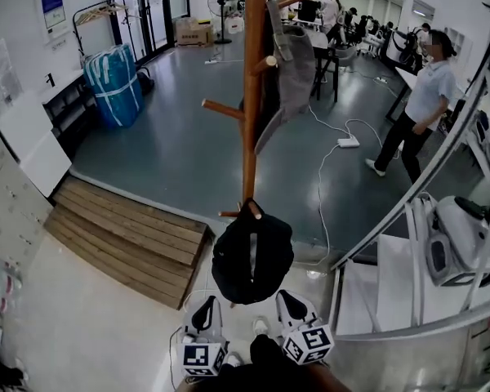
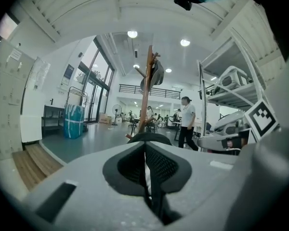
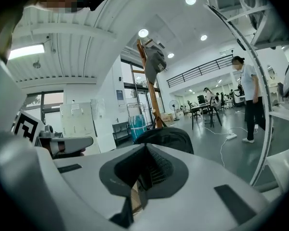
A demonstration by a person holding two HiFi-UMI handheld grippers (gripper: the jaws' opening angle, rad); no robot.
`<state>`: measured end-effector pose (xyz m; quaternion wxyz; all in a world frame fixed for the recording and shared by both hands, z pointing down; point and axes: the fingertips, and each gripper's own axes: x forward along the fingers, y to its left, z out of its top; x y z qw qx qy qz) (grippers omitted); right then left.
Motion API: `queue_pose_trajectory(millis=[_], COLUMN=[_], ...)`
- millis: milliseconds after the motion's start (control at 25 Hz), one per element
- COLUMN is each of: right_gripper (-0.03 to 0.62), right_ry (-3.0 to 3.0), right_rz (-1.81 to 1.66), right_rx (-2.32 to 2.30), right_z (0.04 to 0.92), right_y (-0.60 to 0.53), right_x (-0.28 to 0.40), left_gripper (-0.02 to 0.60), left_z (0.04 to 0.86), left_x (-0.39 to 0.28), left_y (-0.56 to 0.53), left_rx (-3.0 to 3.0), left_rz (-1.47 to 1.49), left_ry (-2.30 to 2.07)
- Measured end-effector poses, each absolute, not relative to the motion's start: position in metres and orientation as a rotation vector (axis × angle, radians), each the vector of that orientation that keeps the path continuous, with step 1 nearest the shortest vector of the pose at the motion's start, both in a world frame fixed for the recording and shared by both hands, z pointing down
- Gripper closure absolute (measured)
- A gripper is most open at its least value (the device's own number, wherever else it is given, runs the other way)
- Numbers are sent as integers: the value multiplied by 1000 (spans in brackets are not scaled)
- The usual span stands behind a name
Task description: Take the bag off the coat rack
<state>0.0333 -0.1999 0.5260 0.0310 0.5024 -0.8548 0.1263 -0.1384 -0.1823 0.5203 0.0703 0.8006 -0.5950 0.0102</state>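
Approach step, by the look of it; nothing held yet. Left gripper (image 1: 202, 313) and right gripper (image 1: 292, 305) sit low and near, side by side, the jaws of both pressed together and empty. Black bag (image 1: 251, 256) hangs from a low peg (image 1: 243, 212) on the coat rack (image 1: 251, 96), just beyond and between the two grippers, not touching either. A grey item (image 1: 292, 64) hangs higher up. Next move likely calls for parting the jaws, gripping the bag's top by the peg, and lifting it clear.
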Motion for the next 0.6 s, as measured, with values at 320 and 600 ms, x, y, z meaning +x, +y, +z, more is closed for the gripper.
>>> queue_pose_trajectory(millis=[320,600], right_gripper=[579,576], right_ry=[-2655,-2634], right_rz=[373,383], right_rx=[1495,1470], right_z=[525,535], right_y=[-264,-307], right_x=[41,53], left_gripper=[561,560], left_z=[524,534], left_x=[-128,-123], left_y=[-242,-284], left_rx=[2402,2363], left_rz=[37,39], left_ry=[-1814,-1780])
